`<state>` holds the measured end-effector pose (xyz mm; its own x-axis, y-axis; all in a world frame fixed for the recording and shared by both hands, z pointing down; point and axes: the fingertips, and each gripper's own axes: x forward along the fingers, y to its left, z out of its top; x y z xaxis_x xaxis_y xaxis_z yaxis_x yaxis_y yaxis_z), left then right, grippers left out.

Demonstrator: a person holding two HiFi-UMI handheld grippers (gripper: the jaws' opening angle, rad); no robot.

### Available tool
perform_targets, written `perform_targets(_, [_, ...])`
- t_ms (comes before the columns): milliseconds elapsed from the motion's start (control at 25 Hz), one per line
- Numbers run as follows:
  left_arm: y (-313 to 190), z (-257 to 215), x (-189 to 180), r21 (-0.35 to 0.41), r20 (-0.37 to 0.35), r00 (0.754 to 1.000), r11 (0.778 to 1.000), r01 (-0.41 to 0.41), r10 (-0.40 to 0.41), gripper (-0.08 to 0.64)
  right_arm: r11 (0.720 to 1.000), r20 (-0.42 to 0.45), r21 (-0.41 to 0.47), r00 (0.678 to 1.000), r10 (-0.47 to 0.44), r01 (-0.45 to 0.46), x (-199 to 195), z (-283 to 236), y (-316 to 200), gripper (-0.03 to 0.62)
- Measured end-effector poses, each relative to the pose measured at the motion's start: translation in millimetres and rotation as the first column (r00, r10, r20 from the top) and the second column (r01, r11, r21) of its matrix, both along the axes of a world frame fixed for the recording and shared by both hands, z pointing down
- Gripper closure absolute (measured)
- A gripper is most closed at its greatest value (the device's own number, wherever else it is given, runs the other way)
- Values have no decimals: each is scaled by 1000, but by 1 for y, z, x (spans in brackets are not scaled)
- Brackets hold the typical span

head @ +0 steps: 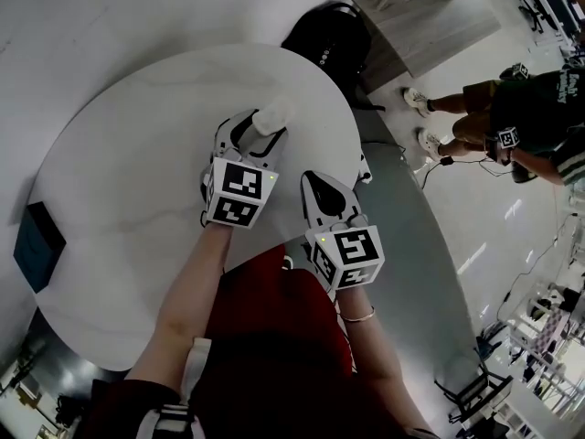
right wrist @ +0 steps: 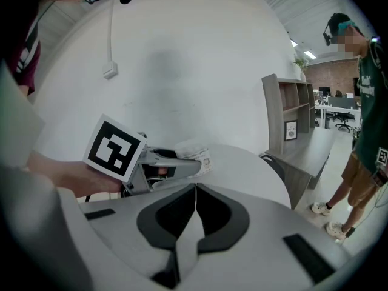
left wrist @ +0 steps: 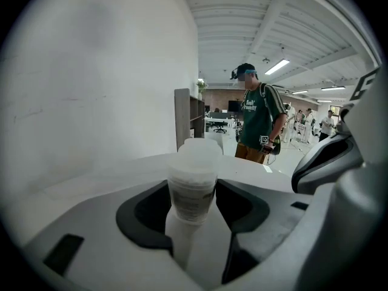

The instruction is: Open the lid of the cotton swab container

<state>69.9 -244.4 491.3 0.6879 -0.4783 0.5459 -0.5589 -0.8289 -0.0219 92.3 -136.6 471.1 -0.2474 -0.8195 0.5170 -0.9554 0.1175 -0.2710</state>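
A translucent white cotton swab container (head: 271,117) with a printed label stands on the round white table (head: 119,154), its lid (left wrist: 195,156) closed on top. My left gripper (head: 260,133) is shut on the container's body, one jaw on each side. In the left gripper view the container (left wrist: 193,190) fills the gap between the dark pads. My right gripper (head: 313,181) hovers just right of it near the table's edge, shut with nothing in it. In the right gripper view its jaws (right wrist: 195,190) meet in a thin line, with the left gripper's marker cube (right wrist: 115,147) and the container (right wrist: 199,156) beyond them.
A dark blue box (head: 37,245) lies at the table's left edge. A black chair (head: 329,39) and a wooden shelf unit (head: 430,16) stand behind the table. A person in a green shirt (head: 521,108) stands on the floor to the right.
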Motion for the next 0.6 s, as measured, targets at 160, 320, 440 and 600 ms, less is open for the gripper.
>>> perform_targets(160, [1,-4,-4,9,-10,1000,1000,-4,4,311,1000,-9,4,1000,-10,10,-4,-3,2,575])
perform_targets(320, [9,-8,-13,8,-27,1000,1000,-11,11,313,1000,-15,13,1000,-13,14,-9,-6,5,575])
perform_targets(440, [14,-13,-22,9,-34,999,1000,-6,7,313,999,-20,21,999,-25,26,-15,-9,7,575])
perform_targets(600, [24,-20,-32,12,-41,999,1000,7,-6,313,998,-23,38,999,-45,46,-19,-15,9,575])
